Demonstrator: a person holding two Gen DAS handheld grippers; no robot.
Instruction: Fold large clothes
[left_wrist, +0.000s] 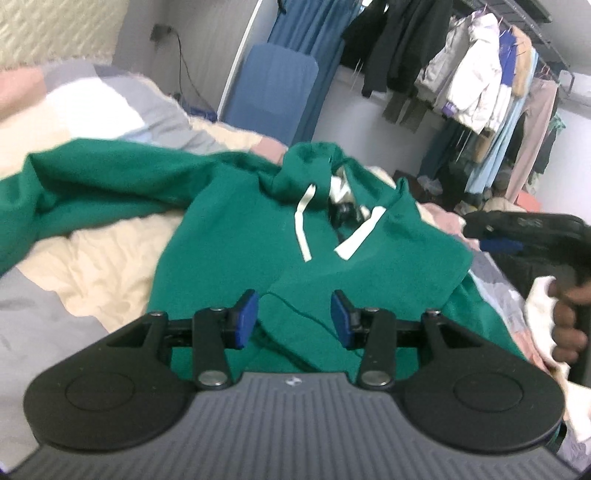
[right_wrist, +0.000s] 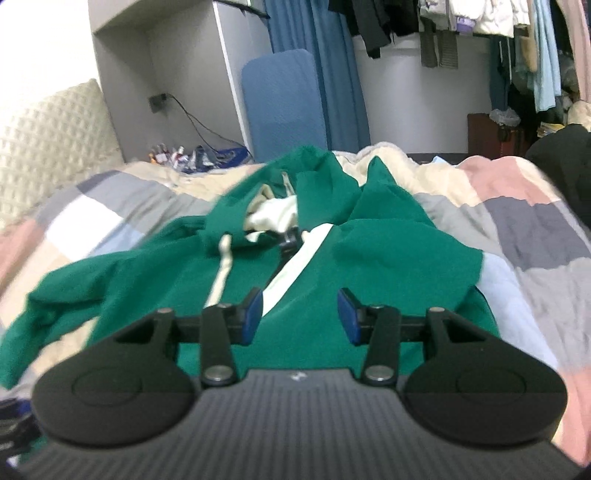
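Observation:
A green hoodie (left_wrist: 240, 221) lies front up on the bed, its white drawstrings (left_wrist: 303, 225) trailing down the chest. One sleeve (left_wrist: 92, 177) stretches out to the left; the other is folded across the body, with its cuff (left_wrist: 291, 332) near me. My left gripper (left_wrist: 294, 302) hovers open above that cuff, with nothing between the pads. In the right wrist view the hoodie (right_wrist: 388, 251) fills the middle. My right gripper (right_wrist: 300, 299) hangs open over its lower chest, holding nothing. A hand (left_wrist: 569, 325) carries the right gripper (left_wrist: 484, 236) at the right edge.
The bed has a patchwork quilt (right_wrist: 535, 229) in grey, pink and cream. A blue ironing board (left_wrist: 273, 88) leans on the far wall beside blue curtains. A loaded clothes rail (left_wrist: 480, 74) hangs at the right. A quilted headboard (right_wrist: 48, 147) is at the left, with small clutter (right_wrist: 199, 155) behind the bed.

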